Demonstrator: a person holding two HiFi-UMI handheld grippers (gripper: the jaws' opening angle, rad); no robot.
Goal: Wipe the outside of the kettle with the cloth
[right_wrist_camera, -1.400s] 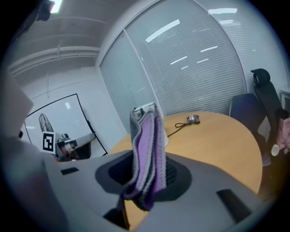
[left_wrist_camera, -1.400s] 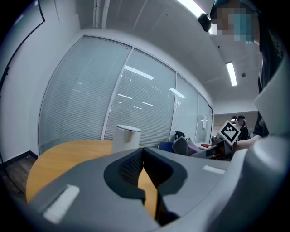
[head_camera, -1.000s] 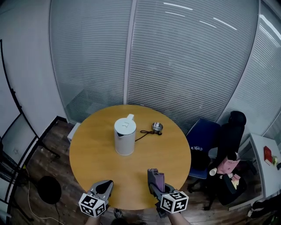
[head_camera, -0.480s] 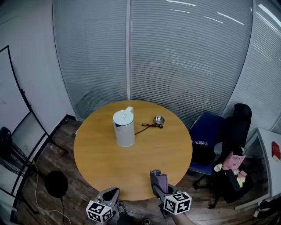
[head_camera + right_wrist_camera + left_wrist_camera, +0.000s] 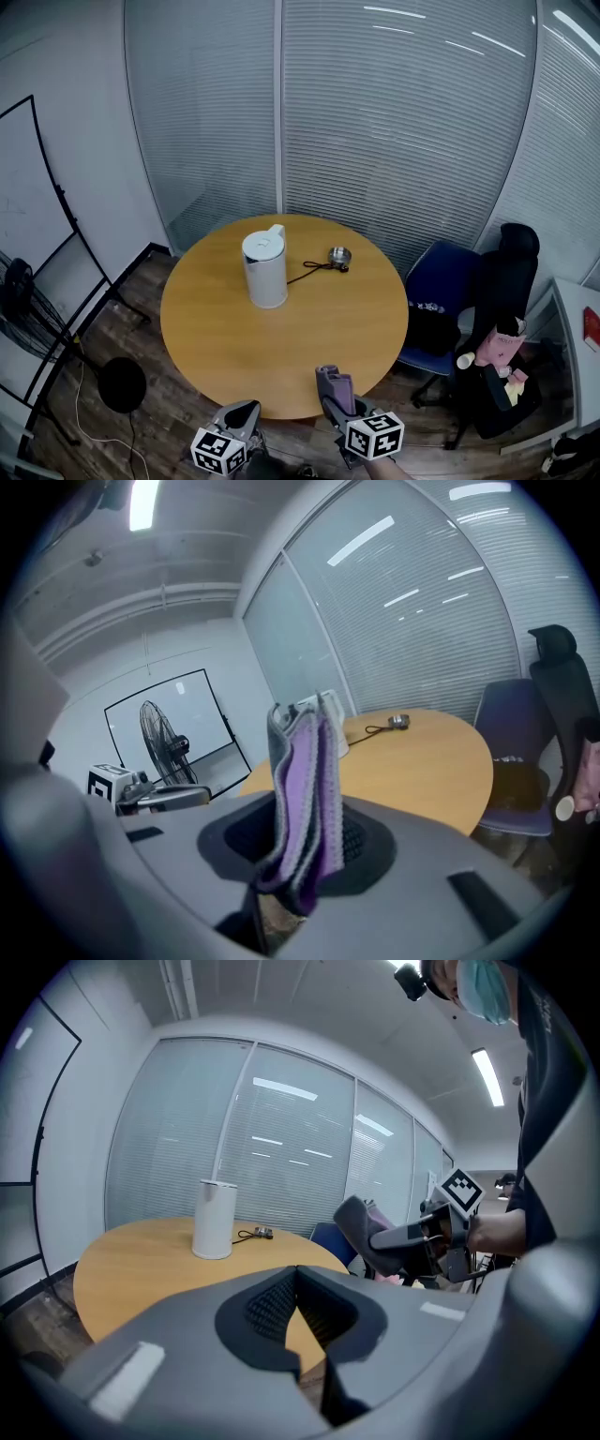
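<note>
Glass wall: pale slatted blinds [image 5: 394, 141] run behind the whole scene, split by upright frames.
Floor: dark wood planks [image 5: 122, 323] around the table, with a round black stand base [image 5: 122, 384] at the left.
Table: round, with an orange-tan wooden top [image 5: 281, 328], bare over most of its surface.
Chairs: a blue chair [image 5: 441, 286] stands at the table's right edge, and a black office chair [image 5: 511, 272] is just beyond it.
Fan: a standing fan [image 5: 159, 728] is off to the left, well apart from the table.
Kettle: white and upright [image 5: 265, 269] on the far half of the table, left of centre. It is well apart from both grippers and nothing touches it.
Right gripper: it is low in the head view [image 5: 334, 396], at the near edge of the table. Its jaws are clamped on the cloth.
Left gripper: it is below the table's near rim in the head view [image 5: 246, 410]. Its jaws are pressed together with nothing between them.
Cloth: purple with a grey backing [image 5: 305, 789], folded and standing up out of the right gripper's jaws. In the right gripper view it hides part of the kettle.
Cord: a thin dark cord [image 5: 309, 270] lies on the table and runs right from the kettle's base.
Metal piece: small, round and shiny [image 5: 338, 256], at the far end of the cord, right of the kettle.
</note>
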